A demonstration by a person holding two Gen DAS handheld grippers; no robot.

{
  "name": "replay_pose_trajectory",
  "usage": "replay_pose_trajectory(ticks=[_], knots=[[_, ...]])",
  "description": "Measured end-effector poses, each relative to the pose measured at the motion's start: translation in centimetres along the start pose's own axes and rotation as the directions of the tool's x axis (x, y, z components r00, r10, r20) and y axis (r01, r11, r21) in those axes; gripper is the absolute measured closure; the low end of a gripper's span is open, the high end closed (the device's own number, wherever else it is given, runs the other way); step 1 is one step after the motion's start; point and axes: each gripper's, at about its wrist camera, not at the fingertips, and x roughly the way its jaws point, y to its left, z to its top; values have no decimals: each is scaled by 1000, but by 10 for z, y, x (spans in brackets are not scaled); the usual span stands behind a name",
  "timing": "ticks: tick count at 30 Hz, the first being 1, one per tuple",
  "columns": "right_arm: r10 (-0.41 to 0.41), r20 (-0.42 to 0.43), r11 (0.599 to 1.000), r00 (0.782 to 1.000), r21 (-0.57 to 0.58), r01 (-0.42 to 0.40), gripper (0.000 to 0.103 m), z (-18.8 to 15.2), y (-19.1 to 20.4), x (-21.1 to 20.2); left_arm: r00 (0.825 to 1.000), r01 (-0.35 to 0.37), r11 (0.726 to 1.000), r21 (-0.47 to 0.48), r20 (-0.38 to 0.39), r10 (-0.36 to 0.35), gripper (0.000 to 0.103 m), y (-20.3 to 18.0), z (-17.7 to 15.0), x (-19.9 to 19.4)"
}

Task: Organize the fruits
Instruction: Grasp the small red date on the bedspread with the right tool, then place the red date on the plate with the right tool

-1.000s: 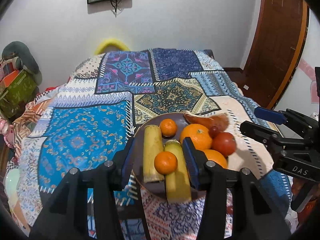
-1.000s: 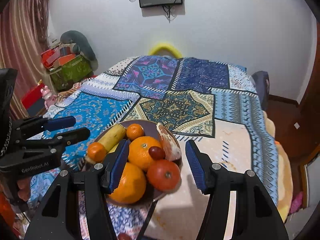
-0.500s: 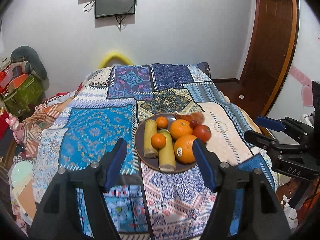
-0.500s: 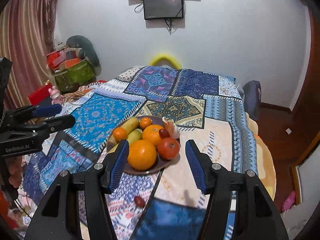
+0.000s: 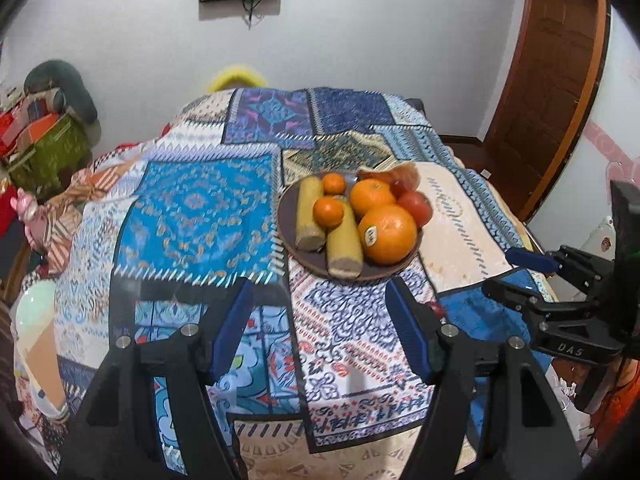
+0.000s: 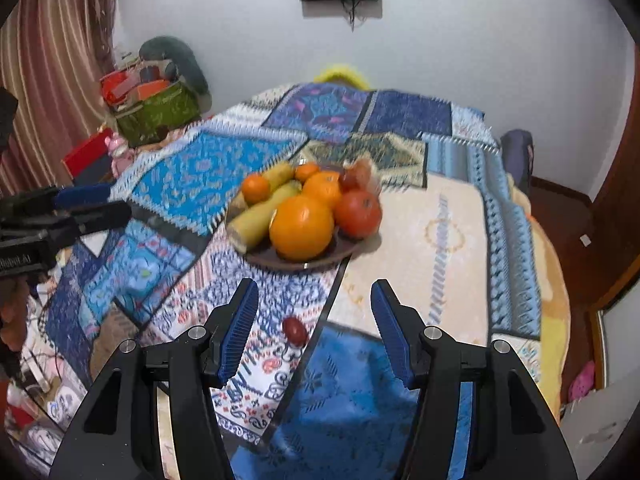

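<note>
A brown plate (image 5: 286,227) (image 6: 296,266) on the patchwork cloth holds two large oranges (image 5: 388,234), two mandarins (image 5: 329,211), two yellow bananas (image 5: 345,240), a red tomato (image 5: 416,208) and a small dark red fruit. My left gripper (image 5: 318,300) hangs open just short of the plate, with nothing between its fingers. My right gripper (image 6: 315,296) is open too. A small red fruit (image 6: 295,330) lies loose on the cloth under the gap between its fingers, untouched. Each gripper shows in the other's view: the right gripper (image 5: 516,276), the left gripper (image 6: 100,202).
A green box (image 5: 48,152) (image 6: 160,114) piled with things stands at the back left. A wooden door (image 5: 552,80) is on the right. The cloth drops off at the near edge and at the right side.
Both grippers have drawn back from the plate, which now lies beyond their fingertips. The left jaws have widened. The loose small red fruit has come into view.
</note>
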Motion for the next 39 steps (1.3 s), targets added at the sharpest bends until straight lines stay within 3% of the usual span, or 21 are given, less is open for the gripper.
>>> replay_pose_trajectory(ticks=[10, 19, 23, 31, 39], knots=[[51, -110, 999, 993, 12, -50, 61, -26, 6, 45, 998, -39, 999, -8, -42, 39, 38, 28, -34, 13], [76, -153, 997, 985, 40, -71, 71, -33, 4, 68, 995, -51, 996, -72, -84, 45, 42, 53, -51, 26], [87, -159, 996, 983, 36, -83, 81, -33, 6, 75, 995, -49, 996, -80, -92, 41, 42, 55, -52, 30], [101, -126, 995, 987, 15, -100, 85, -23, 11, 70, 997, -46, 995, -85, -59, 41, 42, 58, -45, 27], [108, 7, 994, 994, -30, -107, 85, 34, 24, 54, 998, -70, 993, -99, -9, 69, 42, 63, -25, 29]])
